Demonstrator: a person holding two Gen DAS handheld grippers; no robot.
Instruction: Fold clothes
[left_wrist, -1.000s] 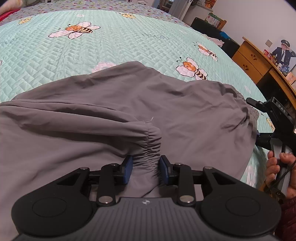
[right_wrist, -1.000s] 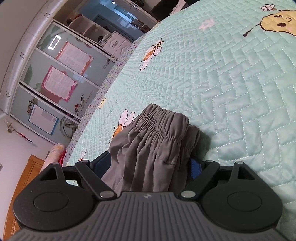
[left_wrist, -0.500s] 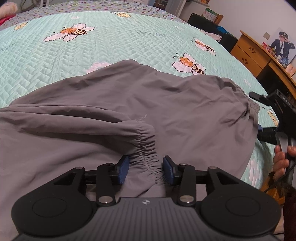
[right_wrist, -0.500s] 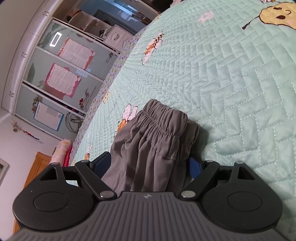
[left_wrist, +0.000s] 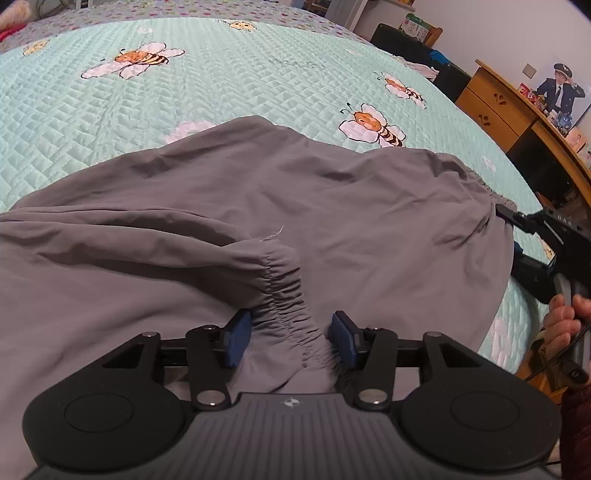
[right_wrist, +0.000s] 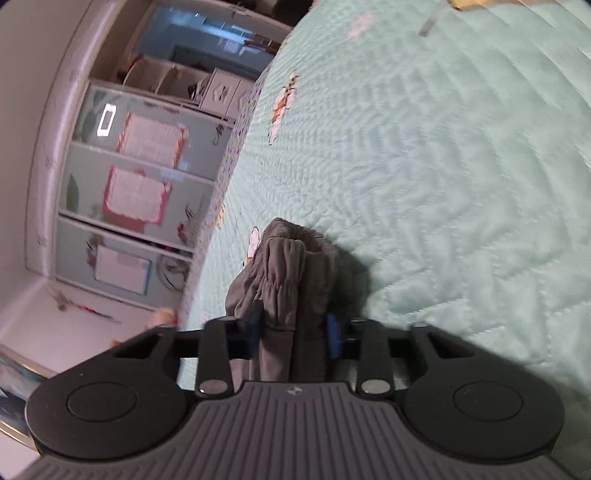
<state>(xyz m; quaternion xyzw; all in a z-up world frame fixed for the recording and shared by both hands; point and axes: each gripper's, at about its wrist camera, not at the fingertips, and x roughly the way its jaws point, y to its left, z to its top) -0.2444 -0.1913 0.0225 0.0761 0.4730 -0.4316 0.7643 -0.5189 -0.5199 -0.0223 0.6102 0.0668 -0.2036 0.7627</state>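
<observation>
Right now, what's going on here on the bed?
A person is folding a grey garment spread on a bee-print quilt, using a handheld gripper in each hand. The left gripper sits around a gathered elastic hem, its blue pads apart and not pinching. The right gripper is clamped on another bunched elastic edge at the garment's far end, with that view blurred.

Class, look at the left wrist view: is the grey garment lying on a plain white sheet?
No: the grey garment lies on a mint-green quilted bedspread printed with bees.
</observation>
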